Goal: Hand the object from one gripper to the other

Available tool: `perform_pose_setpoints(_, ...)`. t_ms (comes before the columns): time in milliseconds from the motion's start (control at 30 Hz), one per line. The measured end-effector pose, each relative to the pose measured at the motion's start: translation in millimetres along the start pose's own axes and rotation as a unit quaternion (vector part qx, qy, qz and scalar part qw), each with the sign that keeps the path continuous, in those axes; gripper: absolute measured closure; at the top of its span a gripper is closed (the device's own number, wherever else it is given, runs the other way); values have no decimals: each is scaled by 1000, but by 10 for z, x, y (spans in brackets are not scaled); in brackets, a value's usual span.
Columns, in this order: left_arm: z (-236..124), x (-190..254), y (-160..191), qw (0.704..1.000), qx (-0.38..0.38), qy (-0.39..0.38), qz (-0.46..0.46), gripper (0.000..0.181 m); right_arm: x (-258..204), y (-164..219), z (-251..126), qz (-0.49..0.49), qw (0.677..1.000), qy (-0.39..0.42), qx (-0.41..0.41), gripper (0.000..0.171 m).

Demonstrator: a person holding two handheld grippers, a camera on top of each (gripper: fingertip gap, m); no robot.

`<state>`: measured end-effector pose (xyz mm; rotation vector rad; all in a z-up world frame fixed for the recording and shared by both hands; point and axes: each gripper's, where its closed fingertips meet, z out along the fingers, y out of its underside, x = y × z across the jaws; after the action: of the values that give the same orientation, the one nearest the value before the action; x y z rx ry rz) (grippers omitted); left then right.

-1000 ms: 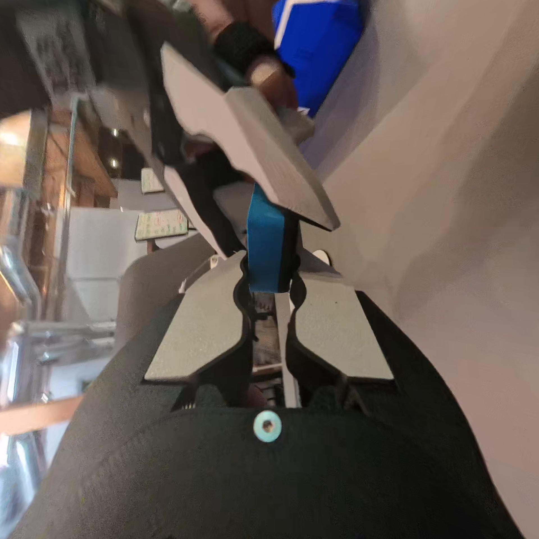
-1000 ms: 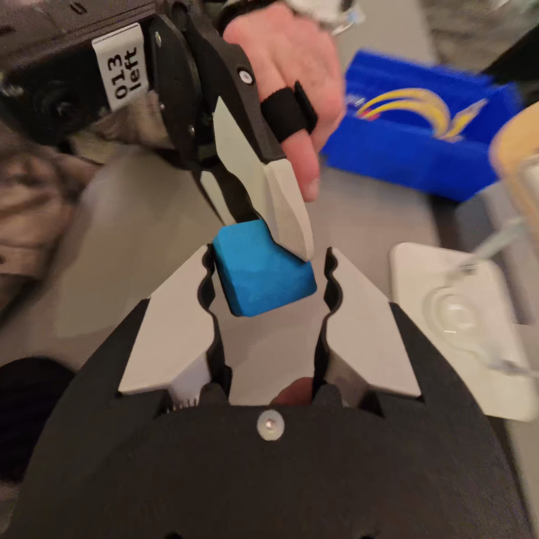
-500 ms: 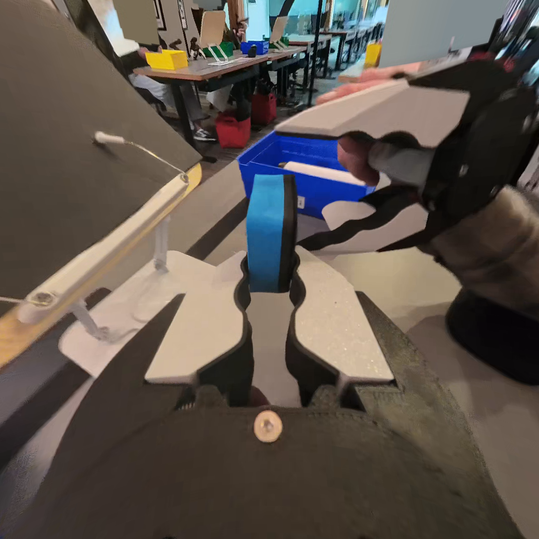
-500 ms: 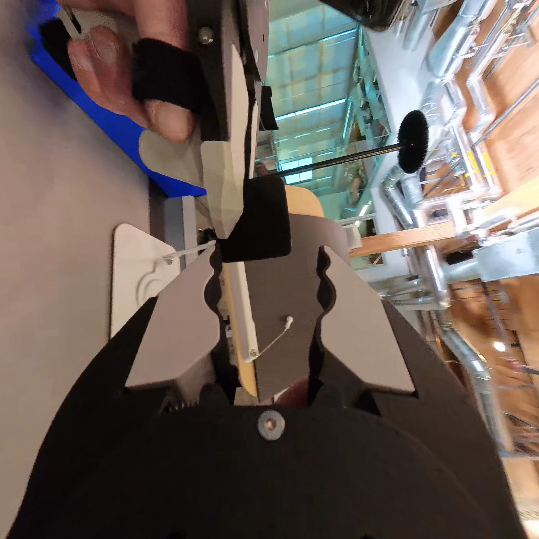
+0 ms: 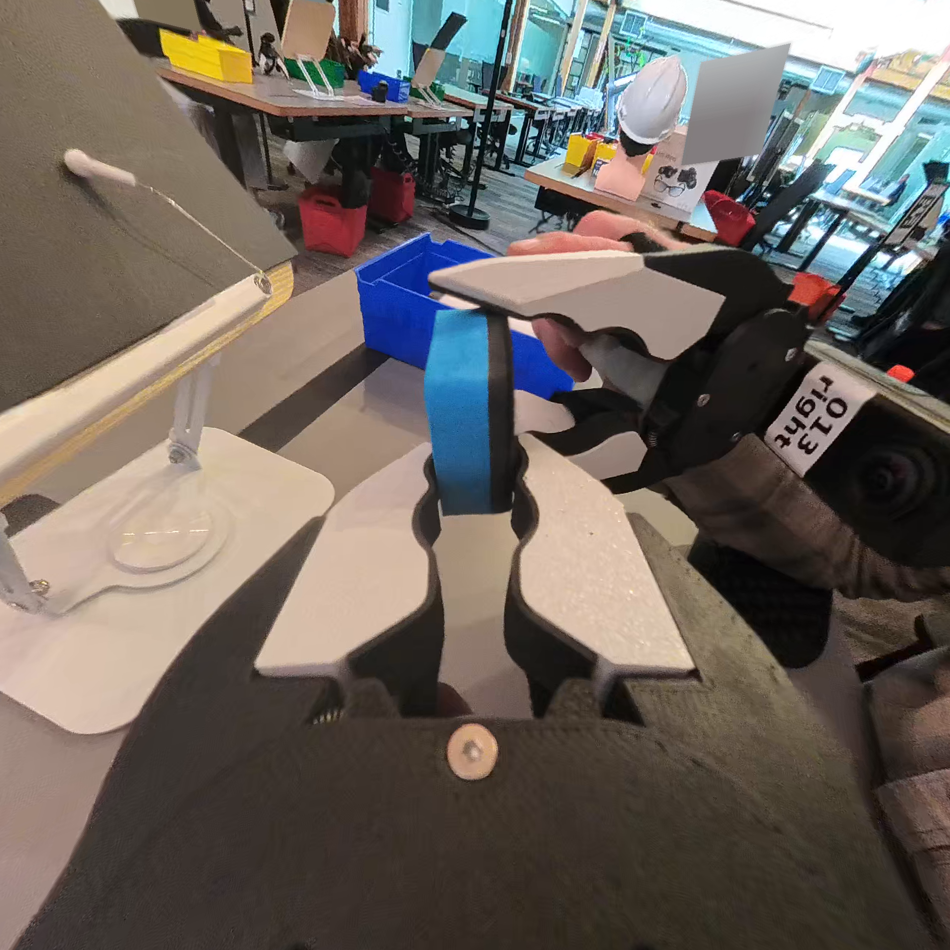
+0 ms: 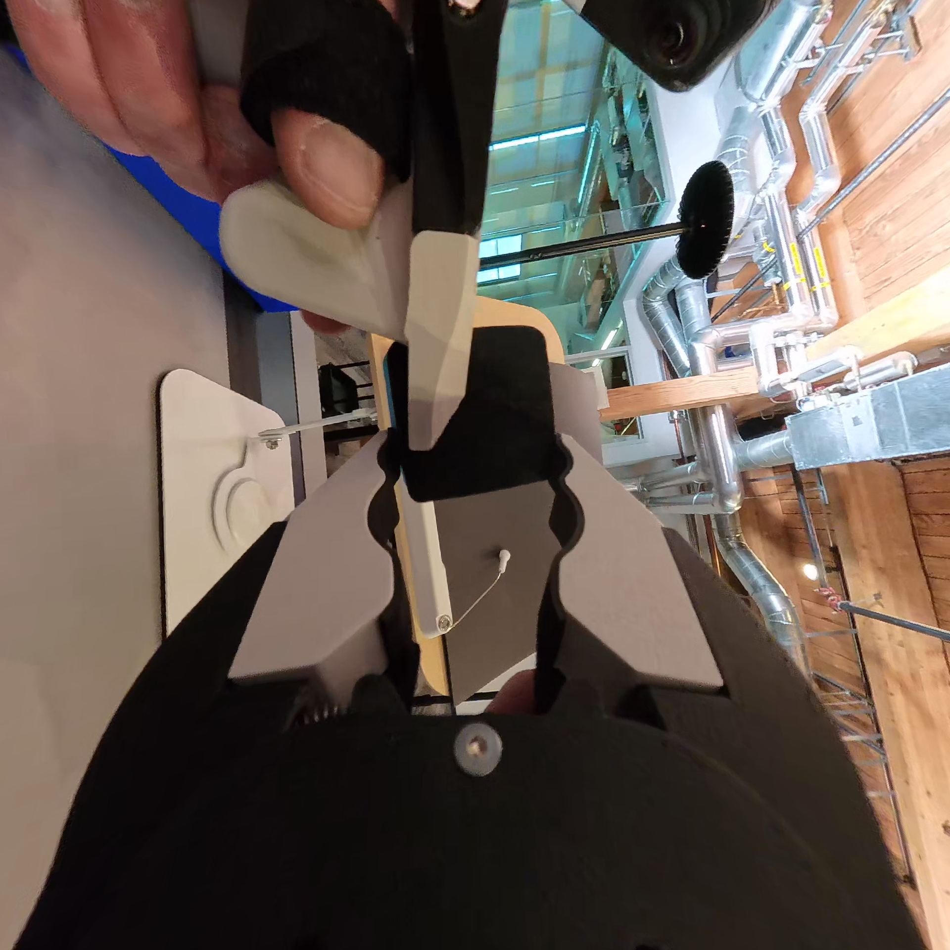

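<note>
Handing off mid-air: left gripper [image 5: 473, 483] stays clamped on the blue-and-black block [image 5: 465, 411], while right gripper [image 6: 475, 462] brackets it, jaws touching but maybe not squeezing. Next, right clamps, left lets go.

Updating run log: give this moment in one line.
left gripper: shut on blue block | right gripper: astride it, grip unclear

Your left gripper [image 5: 474, 480] has pale grey fingers with wavy black-lined edges, a black body and one silver screw. Your right gripper [image 5: 493, 370] matches, bearing a white label; a black finger strap, grey-brown sleeve.
</note>
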<state>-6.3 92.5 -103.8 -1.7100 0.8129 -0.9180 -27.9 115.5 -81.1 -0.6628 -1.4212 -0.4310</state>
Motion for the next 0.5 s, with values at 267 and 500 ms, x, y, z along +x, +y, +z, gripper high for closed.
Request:
perform_pose_setpoints(267,-80,130,-288,993,67,-20,96,127,119,-16,-123,187,978,-47,79,115)
perform_pose_setpoints(500,-220,329,-509,889,102,-152,421,112,311,-222,-373,542,770,-193,276,116)
